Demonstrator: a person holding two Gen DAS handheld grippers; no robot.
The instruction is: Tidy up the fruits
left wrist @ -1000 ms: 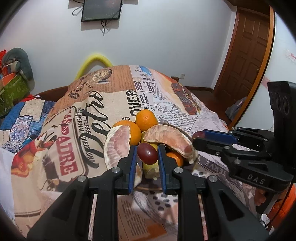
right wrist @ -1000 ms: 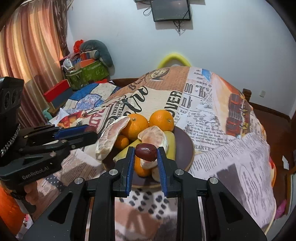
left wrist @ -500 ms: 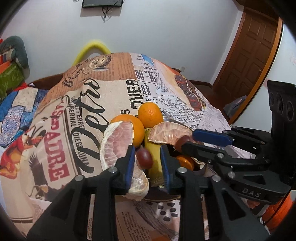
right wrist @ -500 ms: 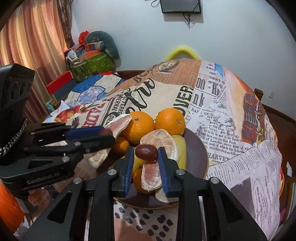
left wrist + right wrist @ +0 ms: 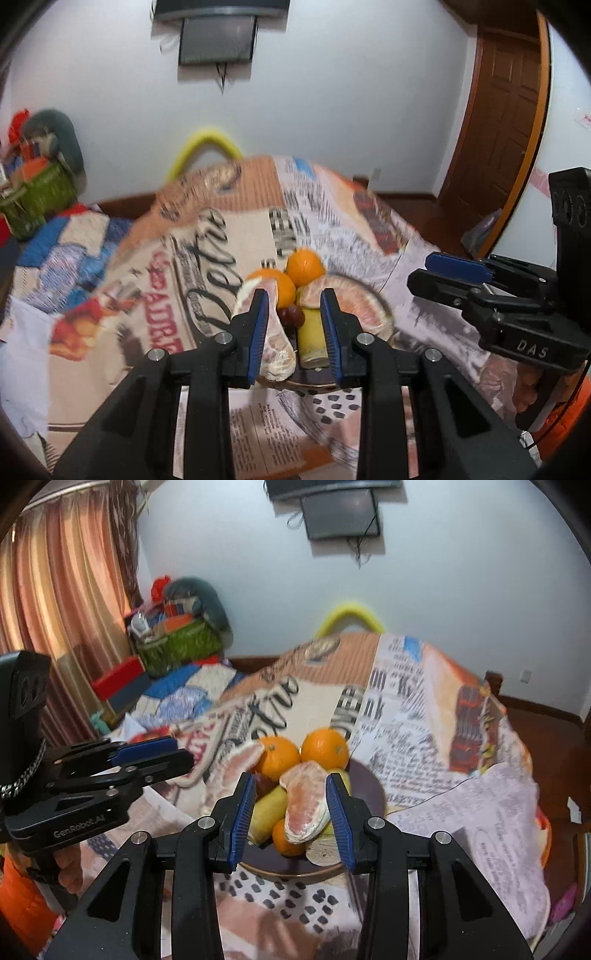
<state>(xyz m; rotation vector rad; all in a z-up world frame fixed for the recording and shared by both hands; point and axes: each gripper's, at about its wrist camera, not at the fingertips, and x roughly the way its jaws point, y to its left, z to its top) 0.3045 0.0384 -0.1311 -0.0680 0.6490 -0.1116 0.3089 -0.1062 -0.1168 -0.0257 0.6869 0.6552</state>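
While both claws gape empty (right claw (image 5: pixel 291 808) widening): plate (image 5: pixel 373 786) of oranges (image 5: pixel 325 747), pomelo (image 5: pixel 306 805), banana (image 5: pixel 267 812)

My tablecloth's print (image 5: pixel 207 258) a smear, the plate (image 5: pixel 369 786) mostly hidden under fruit and my tongs.

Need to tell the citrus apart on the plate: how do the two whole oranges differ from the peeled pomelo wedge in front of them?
The whole oranges are round, bright orange, skins on; the pomelo wedge is elongated, pale pink, peeled, with white pith. The oranges sit at the back; the wedge leans over the banana. All share the dark plate.
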